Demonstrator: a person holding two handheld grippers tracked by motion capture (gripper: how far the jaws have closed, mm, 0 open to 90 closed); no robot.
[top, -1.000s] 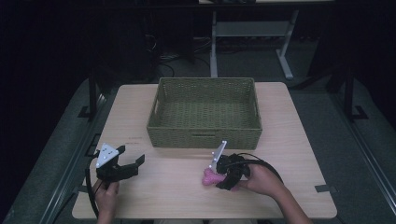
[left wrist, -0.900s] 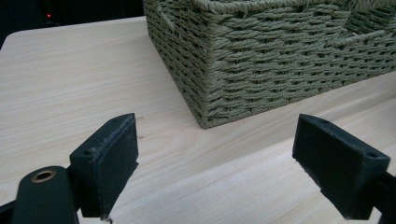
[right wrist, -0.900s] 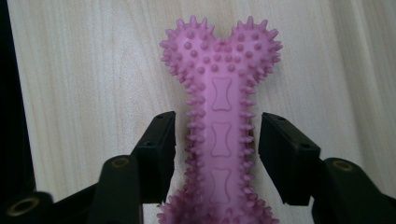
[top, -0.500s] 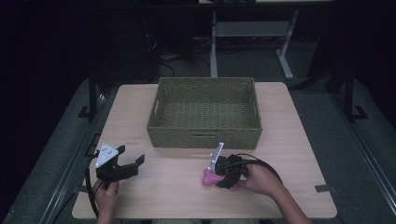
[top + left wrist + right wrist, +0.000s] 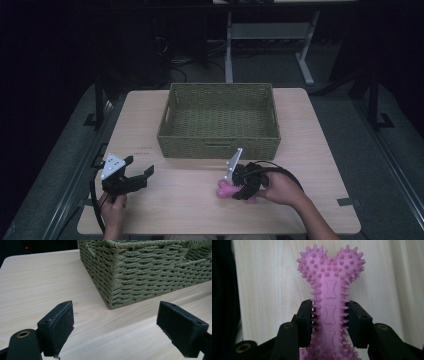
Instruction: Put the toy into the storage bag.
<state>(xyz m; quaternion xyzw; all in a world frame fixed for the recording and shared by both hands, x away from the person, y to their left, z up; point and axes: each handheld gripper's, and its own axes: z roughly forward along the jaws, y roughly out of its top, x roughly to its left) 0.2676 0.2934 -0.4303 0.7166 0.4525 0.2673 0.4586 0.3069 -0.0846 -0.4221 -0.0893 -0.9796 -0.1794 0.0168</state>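
Bare table (image 5: 320, 150), dark floor (image 5: 380, 100) beyond

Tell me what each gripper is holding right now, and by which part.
The right gripper is shut on the pink bone toy, clamping its narrow middle shaft. The left gripper is open and holds nothing.

No legible txt — none anywhere.

My left hand-held gripper (image 5: 134, 176) sits low at the near left of the surface (image 5: 190, 200), its jaws spread wide with nothing between them, the grey plate on top. My left hand (image 5: 113, 207) grips it from below, forearm coming in from the bottom edge. My right hand-held gripper (image 5: 231, 187) lies near the middle front, jaws pressed against both sides of the pink bone toy (image 5: 329, 300), my right hand (image 5: 280, 189) wrapped around its body.
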